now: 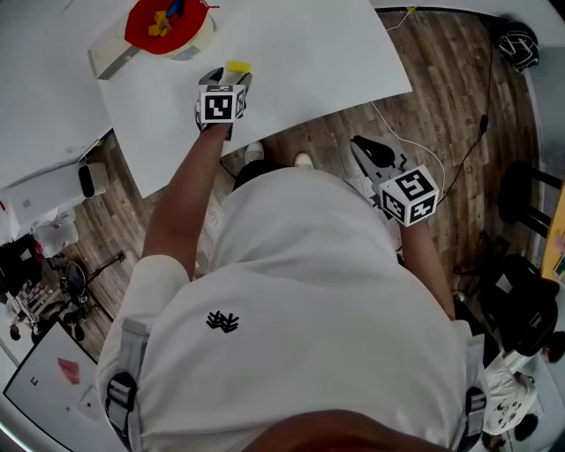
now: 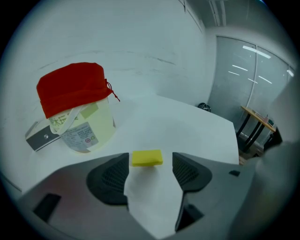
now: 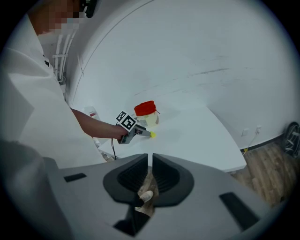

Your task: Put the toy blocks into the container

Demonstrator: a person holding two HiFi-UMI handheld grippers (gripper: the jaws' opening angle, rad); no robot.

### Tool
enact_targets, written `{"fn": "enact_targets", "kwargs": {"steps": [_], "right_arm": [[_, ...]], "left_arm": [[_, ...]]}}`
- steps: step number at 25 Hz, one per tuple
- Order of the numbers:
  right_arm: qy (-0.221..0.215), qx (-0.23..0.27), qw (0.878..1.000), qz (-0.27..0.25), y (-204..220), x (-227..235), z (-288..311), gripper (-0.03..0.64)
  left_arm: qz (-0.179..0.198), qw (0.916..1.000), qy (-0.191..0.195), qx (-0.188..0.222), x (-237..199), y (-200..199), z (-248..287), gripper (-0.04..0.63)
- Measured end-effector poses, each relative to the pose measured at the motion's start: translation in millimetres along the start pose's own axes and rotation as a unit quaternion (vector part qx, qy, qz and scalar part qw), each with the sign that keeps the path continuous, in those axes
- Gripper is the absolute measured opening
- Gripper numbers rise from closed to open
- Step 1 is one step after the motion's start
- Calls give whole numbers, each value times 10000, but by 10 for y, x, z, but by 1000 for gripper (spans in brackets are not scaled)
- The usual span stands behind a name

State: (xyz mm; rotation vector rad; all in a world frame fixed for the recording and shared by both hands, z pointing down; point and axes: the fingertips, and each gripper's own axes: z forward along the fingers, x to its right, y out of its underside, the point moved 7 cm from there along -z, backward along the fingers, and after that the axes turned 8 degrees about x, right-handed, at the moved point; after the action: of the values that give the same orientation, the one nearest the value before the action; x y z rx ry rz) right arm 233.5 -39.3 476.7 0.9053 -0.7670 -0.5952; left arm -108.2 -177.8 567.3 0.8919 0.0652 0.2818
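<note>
While the left gripper (image 1: 228, 78) reaches over the near part of the white table (image 1: 309, 53), its jaws stand wide apart with the yellow block (image 1: 237, 66) lying flat on the tabletop at their tips. In the left gripper view the block (image 2: 147, 158) sits in the gap with table showing on either side of it, so neither pad presses on it. Beyond it and to the left, apart from the block, stands the container (image 2: 89, 126), a pale translucent tub with a printed label and a red cloth liner (image 2: 72, 89) folded over its rim. The head view shows small coloured blocks (image 1: 166, 18) already inside the liner. A flat grey box (image 2: 40, 136) lies against the tub's left side. The right gripper (image 1: 360, 146) hangs off the table over the wood-plank floor (image 1: 441, 115), beside the person's white-shirted body. In its own view the jaws stand together with only a thin slit between them and nothing in it, and the toe of a shoe (image 3: 143, 197) shows below them. The tabletop is otherwise plain white, and its corner juts out over the floor. A thin cable (image 1: 459, 150) trails across the planks, a black stool (image 1: 521, 190) stands at the right, and a dark rounded object (image 1: 516, 44) lies near the far wall. Glass wall panels (image 2: 248, 84) and a small wooden-topped table (image 2: 258, 124) stand beyond the white table's far edge.
</note>
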Motion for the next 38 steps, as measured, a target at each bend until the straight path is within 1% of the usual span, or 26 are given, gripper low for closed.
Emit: {"fn": "enact_targets", "kwargs": {"steps": [5, 10, 15, 19, 23, 29, 32, 35, 38], "right_arm": [[149, -11, 9999, 21, -13, 59, -29, 32], [236, -37, 9997, -2, -72, 68, -28, 32], [304, -65, 9995, -19, -119, 64, -14, 32], [314, -62, 9995, -29, -143, 29, 38, 32], [238, -32, 9997, -46, -187, -24, 176, 32], [99, -4, 9999, -100, -257, -198, 383, 32], [31, -17, 9999, -114, -297, -291, 533, 32], [-32, -19, 9999, -108, -345, -404, 673, 32], [-68, 5, 9999, -101, -398, -504, 790, 32]], "left_arm": [[-104, 9997, -62, -214, -41, 29, 218, 313], [-98, 9992, -75, -391, -61, 71, 339, 313], [-108, 9989, 39, -459, -61, 121, 394, 272], [-60, 9990, 168, -422, -44, 85, 322, 268], [-63, 9989, 397, -259, -39, 1, 187, 267], [80, 9967, 811, -29, -40, -134, -194, 267], [281, 9937, 1082, 123, -111, -235, -408, 267], [581, 9880, 1413, 222, -224, -358, -646, 267], [861, 9828, 1604, 309, -388, -517, -872, 267]]}}
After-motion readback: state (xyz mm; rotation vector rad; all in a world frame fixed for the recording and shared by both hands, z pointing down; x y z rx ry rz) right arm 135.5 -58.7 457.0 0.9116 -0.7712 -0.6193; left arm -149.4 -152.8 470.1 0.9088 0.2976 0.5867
